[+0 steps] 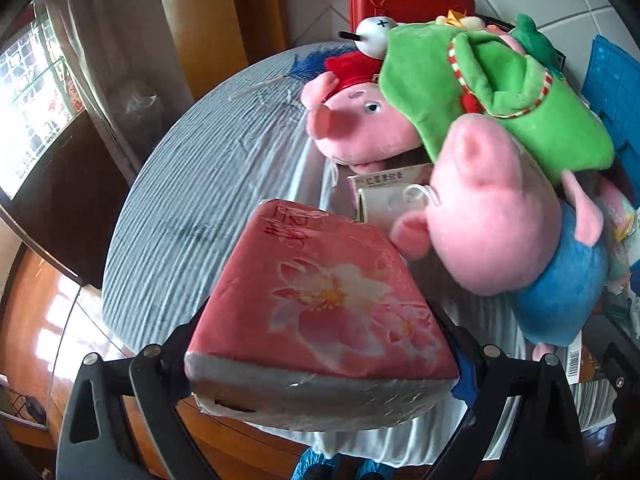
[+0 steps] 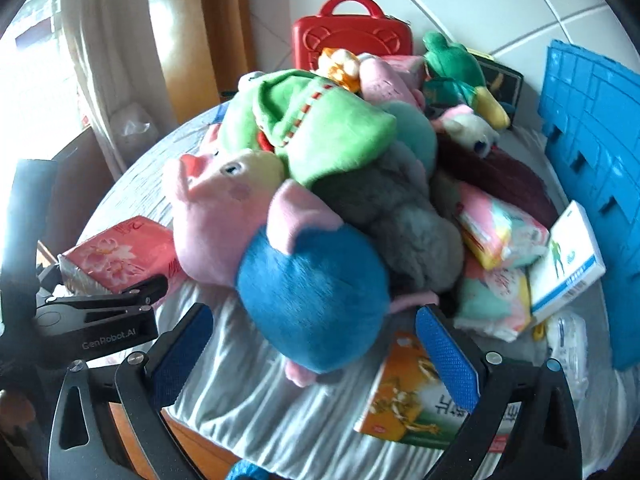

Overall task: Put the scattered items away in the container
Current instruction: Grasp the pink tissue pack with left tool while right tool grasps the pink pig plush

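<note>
The left gripper has its jaws clamped on a pink flower-printed tissue pack over the desk's near edge. The right gripper hangs slack-jawed around the blue-bodied pink pig plush. Toys, boxes and packets lie piled beside the blue plastic crate; most tidying looks undone.

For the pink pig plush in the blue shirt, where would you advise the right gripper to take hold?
Grip the round blue body, coming from the near table edge. It points toward the open right gripper and fits between its pads, while the head is wedged under the green plush.
</note>
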Motion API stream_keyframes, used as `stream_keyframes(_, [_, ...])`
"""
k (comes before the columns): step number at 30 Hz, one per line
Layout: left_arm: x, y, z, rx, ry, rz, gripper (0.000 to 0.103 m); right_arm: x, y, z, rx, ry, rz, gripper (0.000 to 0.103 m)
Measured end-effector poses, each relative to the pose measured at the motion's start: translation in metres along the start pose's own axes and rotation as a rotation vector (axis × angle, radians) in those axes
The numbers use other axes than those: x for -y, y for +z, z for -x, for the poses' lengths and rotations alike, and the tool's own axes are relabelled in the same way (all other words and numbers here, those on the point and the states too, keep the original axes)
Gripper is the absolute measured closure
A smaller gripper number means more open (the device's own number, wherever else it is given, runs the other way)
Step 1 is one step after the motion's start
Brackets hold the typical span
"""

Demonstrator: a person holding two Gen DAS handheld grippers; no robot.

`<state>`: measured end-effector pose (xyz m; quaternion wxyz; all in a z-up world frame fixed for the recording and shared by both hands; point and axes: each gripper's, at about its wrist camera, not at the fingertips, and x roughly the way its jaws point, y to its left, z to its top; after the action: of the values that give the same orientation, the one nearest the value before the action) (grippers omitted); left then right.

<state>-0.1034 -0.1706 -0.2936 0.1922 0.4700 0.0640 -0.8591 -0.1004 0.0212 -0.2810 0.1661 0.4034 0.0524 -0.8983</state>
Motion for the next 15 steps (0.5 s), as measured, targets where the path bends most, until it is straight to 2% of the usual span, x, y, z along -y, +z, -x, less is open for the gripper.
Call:
stream_keyframes(2, [-0.010, 0.002, -0.008, -0.019, -0.015, 0.013, 0.006, -0.015, 0.008, -0.009, -0.013, -0.012, 0.035, 0.000])
stream_keyframes(6, [-0.018, 0.001, -0.026, -0.067, -0.051, 0.011, 0.006, -0.038, 0.012, -0.034, -0.051, -0.153, 0.120, 0.000])
stream_keyframes(8, [-0.014, -0.001, -0.031, -0.084, -0.063, 0.006, 0.006, -0.039, 0.010, -0.047, -0.085, -0.195, 0.133, 0.000])
stream_keyframes(15, [0.001, 0.002, -0.041, -0.084, -0.056, -0.035, 0.006, -0.036, 0.008, -0.066, -0.106, -0.237, 0.129, 0.000])
